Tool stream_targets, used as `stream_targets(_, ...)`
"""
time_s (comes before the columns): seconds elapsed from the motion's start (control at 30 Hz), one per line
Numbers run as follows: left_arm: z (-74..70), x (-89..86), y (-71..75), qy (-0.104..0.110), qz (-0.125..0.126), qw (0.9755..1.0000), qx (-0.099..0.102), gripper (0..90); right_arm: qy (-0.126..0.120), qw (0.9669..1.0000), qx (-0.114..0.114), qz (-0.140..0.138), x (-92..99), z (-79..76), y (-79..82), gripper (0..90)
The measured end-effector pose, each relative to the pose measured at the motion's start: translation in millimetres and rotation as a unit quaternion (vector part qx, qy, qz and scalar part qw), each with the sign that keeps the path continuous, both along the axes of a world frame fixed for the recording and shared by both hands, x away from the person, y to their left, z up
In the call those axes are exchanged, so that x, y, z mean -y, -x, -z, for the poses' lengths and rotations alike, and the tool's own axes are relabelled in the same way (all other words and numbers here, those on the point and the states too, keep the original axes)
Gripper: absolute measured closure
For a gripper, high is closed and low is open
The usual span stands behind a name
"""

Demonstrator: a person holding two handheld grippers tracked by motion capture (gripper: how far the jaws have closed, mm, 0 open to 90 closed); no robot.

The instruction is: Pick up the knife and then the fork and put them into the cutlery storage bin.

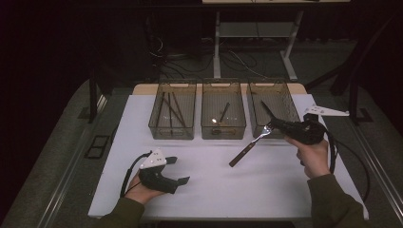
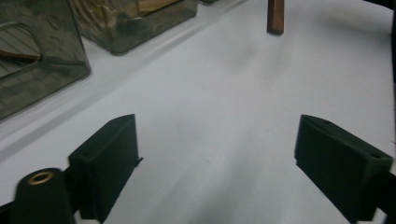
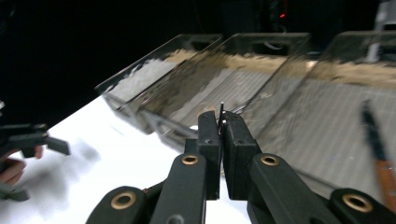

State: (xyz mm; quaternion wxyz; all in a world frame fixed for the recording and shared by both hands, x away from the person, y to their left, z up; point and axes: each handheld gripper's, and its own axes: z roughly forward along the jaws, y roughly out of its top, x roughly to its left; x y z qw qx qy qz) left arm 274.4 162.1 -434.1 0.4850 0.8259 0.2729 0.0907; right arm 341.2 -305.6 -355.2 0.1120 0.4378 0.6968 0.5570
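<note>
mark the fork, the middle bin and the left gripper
fork [image 1: 247, 148], high view, on its wooden handle.
middle bin [image 1: 223, 132], high view, on its near wall.
left gripper [image 1: 180, 170], high view, midway between its open fingertips.

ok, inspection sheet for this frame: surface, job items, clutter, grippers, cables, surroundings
Surface: white table, bare in front of the bins.
Job's things: fork with wooden handle, held by its metal end, handle hanging over the table; three clear bins in a row, each with dark utensils inside.
Clutter: nothing seen.
Grippers: right gripper shut on the fork; left gripper open, nothing between the jaws.
Cables: one trails from each gripper; more on the floor behind.
Surroundings: dark room, desk legs behind.
</note>
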Motion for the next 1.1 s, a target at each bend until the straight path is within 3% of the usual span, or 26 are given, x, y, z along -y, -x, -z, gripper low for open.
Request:
stream_targets(0.1,1.3,-0.2,-2.0,-0.001,-0.001,1.0,-0.001,0.3,0.004,0.9999,0.004,0.015,12.2,-7.1,-6.0,86.9)
stream_targets(0.37,2.0,1.9,-3.1,-0.01,0.004,0.9999,-0.001,0.0,0.025,0.9979,0.019,0.056,36.9,-35.8,-20.6,86.8)
stream_targets(0.7,1.2,3.4,-1.4,-0.011,0.006,0.9999,-0.003,0.6,0.068,0.9909,0.032,0.111,59.0,-63.4,-45.2,86.8)
stream_targets(0.9,1.3,3.9,-1.5,-0.01,0.007,0.9999,-0.003,0.8,0.086,0.9871,0.026,0.133,65.3,-67.4,-64.3,86.8)
stream_targets(1.1,1.2,3.9,-1.5,-0.01,0.008,0.9999,-0.003,0.9,0.101,0.9834,0.008,0.15,67.6,-58.3,-84.2,86.8)
